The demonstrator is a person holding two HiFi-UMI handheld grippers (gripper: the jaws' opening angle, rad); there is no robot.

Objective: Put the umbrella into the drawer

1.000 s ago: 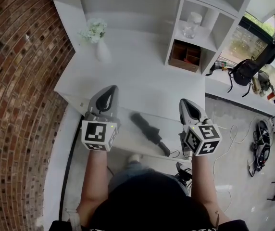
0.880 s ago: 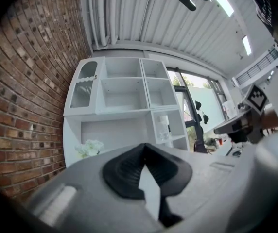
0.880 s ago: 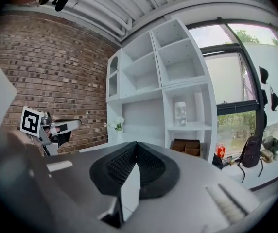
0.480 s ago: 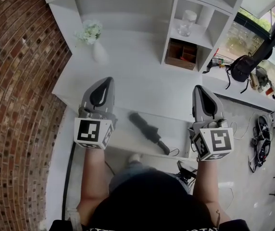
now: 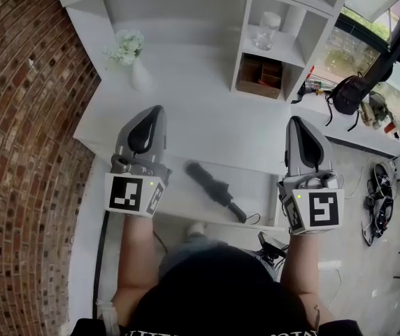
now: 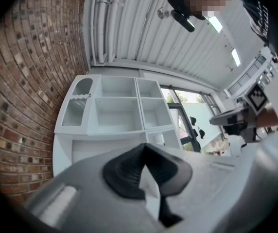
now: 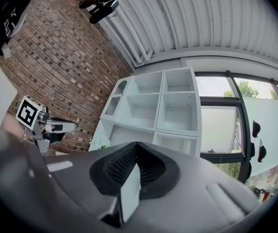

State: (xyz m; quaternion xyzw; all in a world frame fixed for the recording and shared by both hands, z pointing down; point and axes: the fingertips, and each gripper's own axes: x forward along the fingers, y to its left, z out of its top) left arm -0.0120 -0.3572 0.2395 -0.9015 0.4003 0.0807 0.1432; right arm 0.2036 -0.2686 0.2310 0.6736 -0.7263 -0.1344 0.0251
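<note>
A folded black umbrella (image 5: 212, 185) lies slantwise in the pulled-out white drawer (image 5: 186, 203) under the white desk (image 5: 207, 124), its handle toward me. Nothing touches it. My left gripper (image 5: 156, 112) is held above the drawer's left end, its jaws shut and empty. On the other side, my right gripper (image 5: 298, 122) hovers over the drawer's right end, also shut on nothing. In the left gripper view the left gripper (image 6: 144, 147) points at the shelf unit with its tips meeting. The right gripper (image 7: 136, 144) in its own view does likewise.
A vase of white flowers (image 5: 131, 54) stands at the desk's back left. The shelf unit holds a glass jar (image 5: 268, 30) and a brown box (image 5: 259, 75). A brick wall (image 5: 25, 117) runs along the left. A backpack (image 5: 350, 93) and cables (image 5: 382, 208) lie to the right.
Both grippers have risen from the drawer toward the camera and spread slightly apart. The right one has rolled so its marker faces up. The umbrella has stayed put.
</note>
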